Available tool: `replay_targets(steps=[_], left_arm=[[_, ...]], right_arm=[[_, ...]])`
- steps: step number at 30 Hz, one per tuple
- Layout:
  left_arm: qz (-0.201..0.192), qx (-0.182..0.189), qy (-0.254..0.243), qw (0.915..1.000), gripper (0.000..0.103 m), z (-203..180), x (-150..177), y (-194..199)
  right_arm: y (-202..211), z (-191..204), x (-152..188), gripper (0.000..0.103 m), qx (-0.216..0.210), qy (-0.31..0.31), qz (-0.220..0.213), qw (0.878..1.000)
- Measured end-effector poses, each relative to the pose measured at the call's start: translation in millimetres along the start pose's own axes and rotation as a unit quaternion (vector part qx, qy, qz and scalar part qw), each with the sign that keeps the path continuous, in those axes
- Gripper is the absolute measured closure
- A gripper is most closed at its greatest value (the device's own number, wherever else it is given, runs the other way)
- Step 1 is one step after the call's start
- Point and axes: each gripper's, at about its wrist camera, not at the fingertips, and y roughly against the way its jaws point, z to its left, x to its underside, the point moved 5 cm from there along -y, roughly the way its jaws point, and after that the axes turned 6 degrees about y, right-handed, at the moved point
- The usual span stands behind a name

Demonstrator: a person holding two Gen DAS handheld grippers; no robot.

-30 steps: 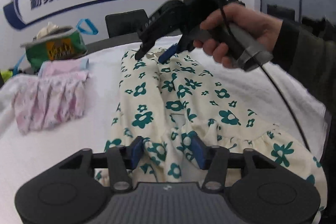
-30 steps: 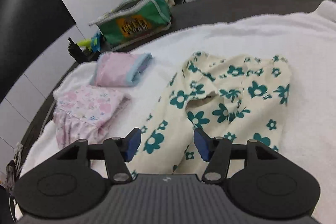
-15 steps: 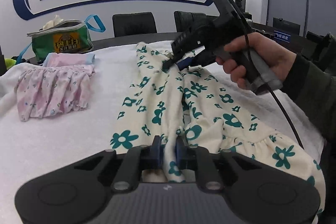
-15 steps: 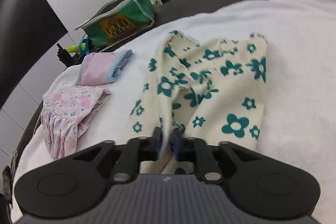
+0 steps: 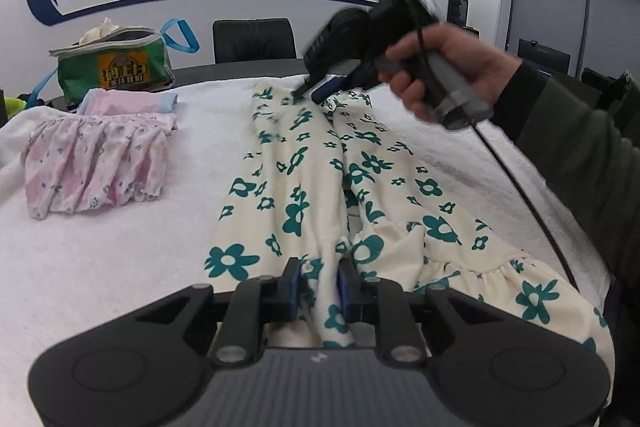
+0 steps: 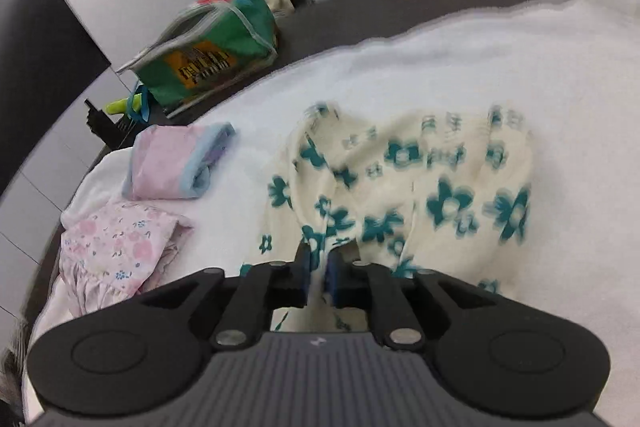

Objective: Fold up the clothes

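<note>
Cream trousers with teal flowers (image 5: pixel 304 183) lie lengthwise on the white towel-covered table (image 5: pixel 100 255). My left gripper (image 5: pixel 319 287) is shut on the near edge of the trousers, pinching a fold between its blue pads. My right gripper (image 5: pixel 316 91), seen in the left wrist view with the hand holding it, is shut on the far end of the trousers. In the right wrist view the right gripper (image 6: pixel 317 273) pinches the cloth, and the trousers (image 6: pixel 420 195) spread out beyond it, blurred.
A pink floral garment (image 5: pixel 96 155) and a folded pink piece (image 5: pixel 128 101) lie at the left. A green bag (image 5: pixel 116 65) stands behind them on the dark table. Black chairs (image 5: pixel 254 39) stand at the wall. They also show in the right wrist view: the folded pink piece (image 6: pixel 176 163) and the bag (image 6: pixel 208 55).
Both grippers went from open to shut on the trousers. The right gripper has since moved farther away, drawing the trousers out straighter.
</note>
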Motion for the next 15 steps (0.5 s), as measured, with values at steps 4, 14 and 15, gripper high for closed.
replay_targets(steps=[4, 14, 15], left_arm=[[-0.002, -0.003, 0.0, 1.0, 0.086, 0, 0, 0], [-0.004, -0.008, -0.001, 1.0, 0.086, 0, 1, 1], [-0.004, -0.008, 0.001, 1.0, 0.088, 0, 0, 1]], right_arm=[[1, 26, -23, 0.053, 0.04, 0.087, -0.028, 0.995], [-33, -15, -37, 0.101, -0.007, -0.022, -0.015, 1.0], [-26, -25, -36, 0.1, -0.013, -0.044, -0.022, 0.999]])
